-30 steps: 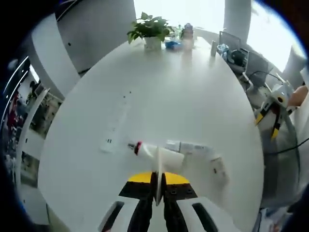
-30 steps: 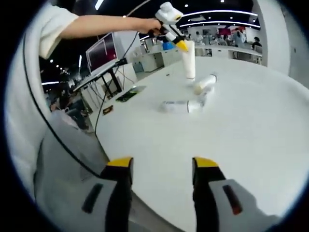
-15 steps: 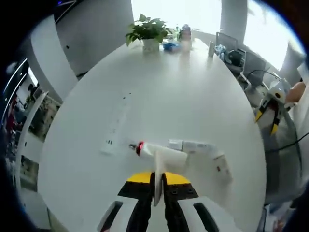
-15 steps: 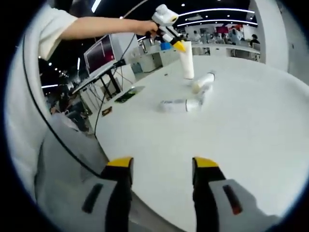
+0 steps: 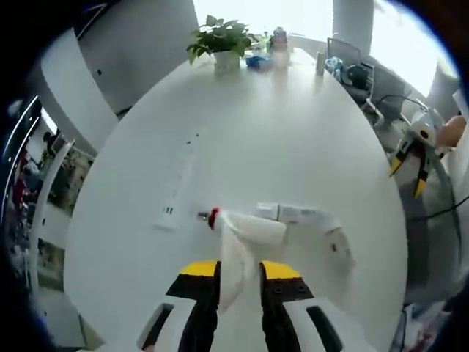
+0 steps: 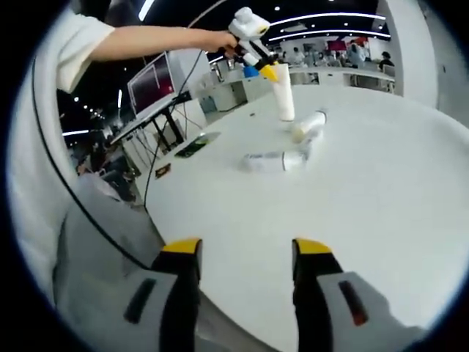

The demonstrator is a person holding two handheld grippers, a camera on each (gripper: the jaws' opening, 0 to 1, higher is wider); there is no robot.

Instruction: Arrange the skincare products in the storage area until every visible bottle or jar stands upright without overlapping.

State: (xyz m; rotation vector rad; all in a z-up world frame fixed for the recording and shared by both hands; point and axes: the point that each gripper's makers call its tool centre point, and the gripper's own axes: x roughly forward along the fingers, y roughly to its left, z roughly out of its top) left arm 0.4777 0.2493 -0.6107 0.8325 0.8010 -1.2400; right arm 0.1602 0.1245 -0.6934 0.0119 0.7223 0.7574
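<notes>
One white tube (image 6: 283, 92) stands upright on the worktop (image 6: 381, 169) between the left gripper (image 6: 262, 62) fingers, which look slightly parted around it, while two bottles (image 6: 275, 160) lie flat nearby, unsorted; the right gripper (image 6: 245, 249) fingers stand open, empty.

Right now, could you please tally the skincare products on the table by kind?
Upright tube: 1
Lying bottle: 1
Lying tubes: 2
Total: 4
</notes>
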